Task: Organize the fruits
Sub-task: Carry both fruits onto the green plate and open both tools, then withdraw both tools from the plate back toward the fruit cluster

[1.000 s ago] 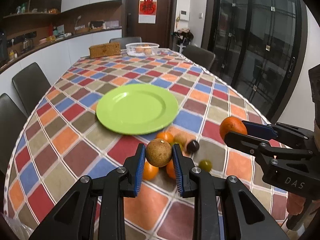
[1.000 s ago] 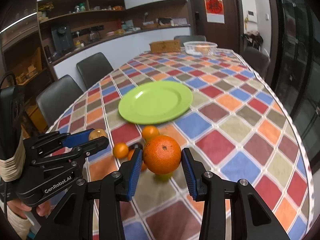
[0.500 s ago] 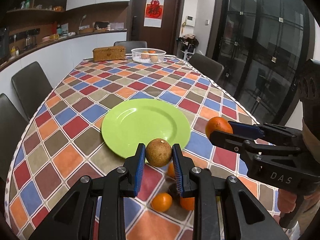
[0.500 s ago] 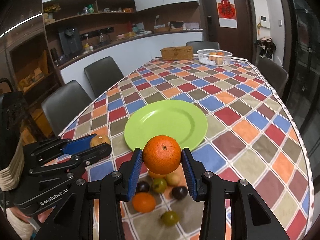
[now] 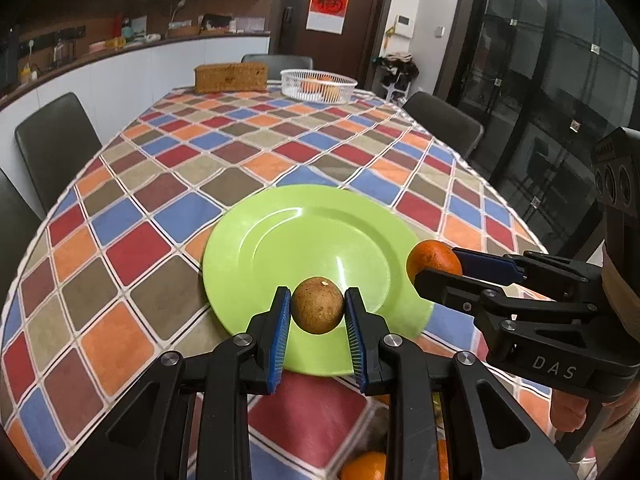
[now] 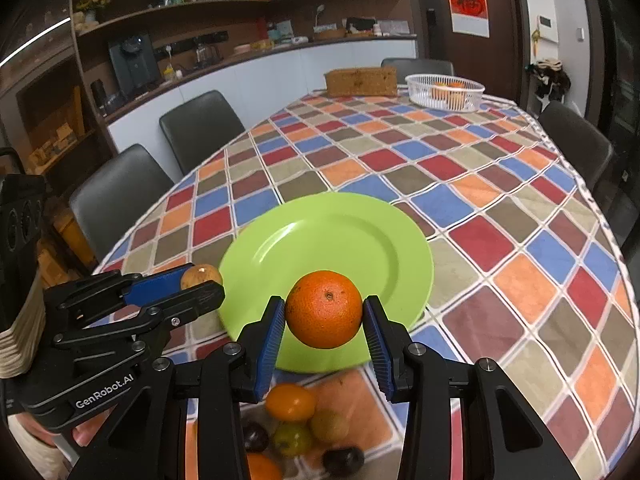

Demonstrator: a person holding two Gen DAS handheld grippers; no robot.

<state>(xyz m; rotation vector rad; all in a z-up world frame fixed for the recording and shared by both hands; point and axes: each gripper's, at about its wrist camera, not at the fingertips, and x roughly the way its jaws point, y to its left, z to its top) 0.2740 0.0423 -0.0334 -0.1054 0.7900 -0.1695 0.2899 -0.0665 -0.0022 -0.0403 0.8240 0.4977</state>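
My left gripper (image 5: 318,312) is shut on a round brown fruit (image 5: 318,310) and holds it above the near rim of the bare green plate (image 5: 280,240). My right gripper (image 6: 324,312) is shut on an orange (image 6: 324,308), also above the near edge of the plate (image 6: 340,240). The orange (image 5: 434,260) shows at the right in the left wrist view; the brown fruit (image 6: 200,276) shows at the left in the right wrist view. Several small fruits, among them a small orange (image 6: 290,402), lie on the cloth below the grippers.
The table has a checkered cloth (image 5: 180,160). A white basket (image 5: 318,86) with fruit and a brown box (image 5: 231,77) stand at the far end. Dark chairs (image 6: 200,128) line both sides. Glass doors (image 5: 540,80) are at the right.
Both grippers have moved forward and up with their fruits, from above the loose fruit pile to above the near rim of the plate. The pile now lies below and behind the fingers.
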